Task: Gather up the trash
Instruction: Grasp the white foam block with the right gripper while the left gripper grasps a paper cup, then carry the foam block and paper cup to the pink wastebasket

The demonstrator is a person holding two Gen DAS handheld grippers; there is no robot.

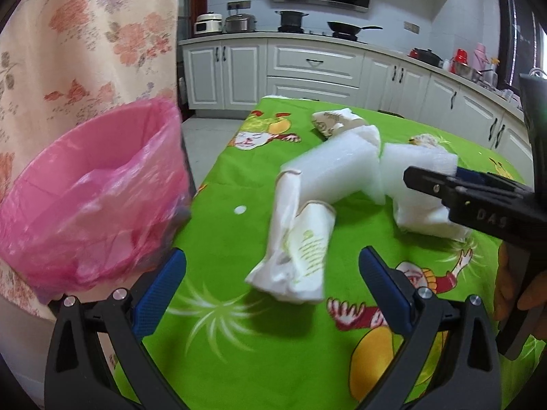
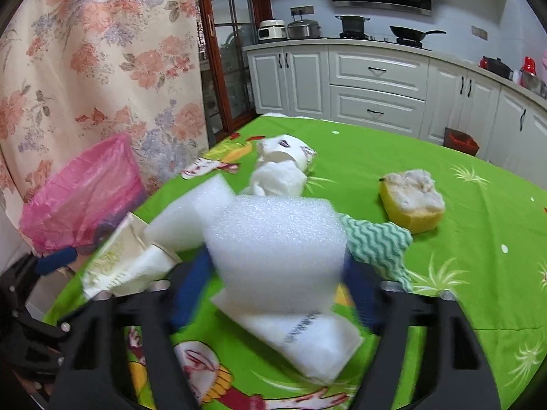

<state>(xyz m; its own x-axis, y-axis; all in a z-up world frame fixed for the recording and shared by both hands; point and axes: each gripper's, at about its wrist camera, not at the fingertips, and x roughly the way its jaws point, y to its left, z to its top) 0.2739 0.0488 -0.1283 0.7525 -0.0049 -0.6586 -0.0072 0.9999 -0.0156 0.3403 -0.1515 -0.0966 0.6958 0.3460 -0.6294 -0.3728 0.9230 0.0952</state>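
Two blue-padded grippers work beside the pink-lined bin (image 1: 92, 184). The right gripper (image 2: 273, 266) clamps a white, pebbly foam block (image 2: 277, 239) above the green tablecloth (image 2: 410, 171), right of the bin; the left gripper (image 1: 271, 280) gapes empty.

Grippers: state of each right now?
Left gripper: open, empty, above a crumpled paper cup.
Right gripper: shut on the white foam block.

Left gripper (image 1: 271, 283) jaws wide apart, right gripper (image 2: 277, 266) jaws clamped
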